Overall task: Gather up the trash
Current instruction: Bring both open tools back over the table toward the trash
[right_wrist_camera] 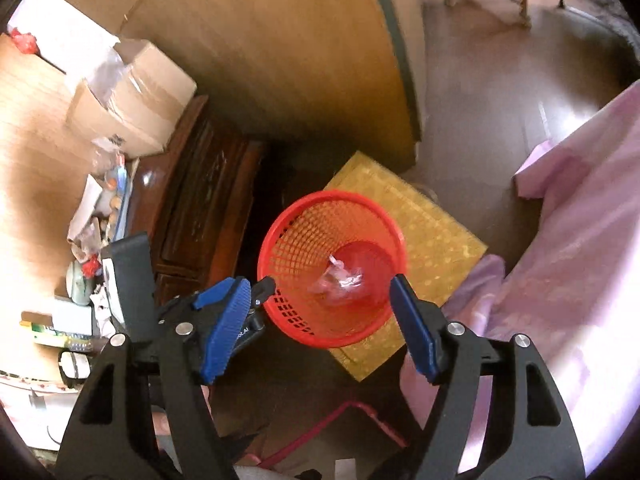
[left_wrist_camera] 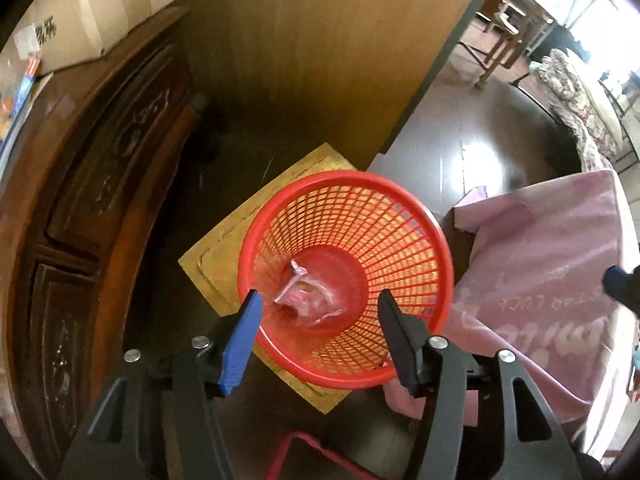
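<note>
A red mesh waste basket (left_wrist_camera: 408, 248) stands on a yellow mat (left_wrist_camera: 224, 248) on the dark floor. A crumpled clear plastic bag (left_wrist_camera: 308, 296) lies at its bottom. My left gripper (left_wrist_camera: 320, 304) is open and empty, held above the basket's near rim. In the right wrist view the same basket (right_wrist_camera: 304, 240) holds the bag (right_wrist_camera: 340, 280). My right gripper (right_wrist_camera: 324, 292) is open and empty above the basket. The left gripper (right_wrist_camera: 262, 286) shows at the basket's left rim in that view.
A dark carved wooden cabinet (left_wrist_camera: 100, 184) stands at the left with cardboard boxes (right_wrist_camera: 132, 112) and clutter on top. A wooden door panel (left_wrist_camera: 320, 48) is behind the basket. A pink cloth-covered surface (left_wrist_camera: 540, 280) is at the right. A red frame (right_wrist_camera: 352, 420) lies below.
</note>
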### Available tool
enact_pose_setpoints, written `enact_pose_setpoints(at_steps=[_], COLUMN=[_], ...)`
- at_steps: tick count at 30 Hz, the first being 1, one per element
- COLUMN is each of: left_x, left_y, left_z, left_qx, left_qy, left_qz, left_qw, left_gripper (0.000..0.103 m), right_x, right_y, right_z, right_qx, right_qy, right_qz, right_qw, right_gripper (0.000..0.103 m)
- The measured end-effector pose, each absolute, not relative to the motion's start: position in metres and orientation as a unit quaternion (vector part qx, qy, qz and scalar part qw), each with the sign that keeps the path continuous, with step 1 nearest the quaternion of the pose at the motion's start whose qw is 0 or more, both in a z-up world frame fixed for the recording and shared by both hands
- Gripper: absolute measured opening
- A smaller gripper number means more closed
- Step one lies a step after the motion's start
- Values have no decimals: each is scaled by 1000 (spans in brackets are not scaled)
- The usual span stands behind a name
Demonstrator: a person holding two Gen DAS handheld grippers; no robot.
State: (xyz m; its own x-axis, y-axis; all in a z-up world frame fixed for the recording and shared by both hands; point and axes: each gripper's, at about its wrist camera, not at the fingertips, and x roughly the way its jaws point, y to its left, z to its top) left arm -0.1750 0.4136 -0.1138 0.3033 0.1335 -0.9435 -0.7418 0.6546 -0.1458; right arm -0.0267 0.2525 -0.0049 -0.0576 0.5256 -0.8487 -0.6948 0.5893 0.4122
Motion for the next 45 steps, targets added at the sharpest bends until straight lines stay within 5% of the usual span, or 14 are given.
enact_pose_setpoints(at_steps=[16,22,45], left_x=[-101,-68,45], left_y=[285,224,17], left_z=[-1,10,-1], left_qx=[-185,-159,-70], left_qy=[454,457,479], left_qz=[166,125,-25], left_qw=[856,866,875], left_gripper=[81,88,91], right_x=[-1,3,36], right_y=[26,-68,-213], right_z=[67,64,23], right_qx=[-17,16,35], right_qy=[455,423,402], right_qz=[296,218,52], right_qw=[840,879,913], right_gripper=[78,92,92])
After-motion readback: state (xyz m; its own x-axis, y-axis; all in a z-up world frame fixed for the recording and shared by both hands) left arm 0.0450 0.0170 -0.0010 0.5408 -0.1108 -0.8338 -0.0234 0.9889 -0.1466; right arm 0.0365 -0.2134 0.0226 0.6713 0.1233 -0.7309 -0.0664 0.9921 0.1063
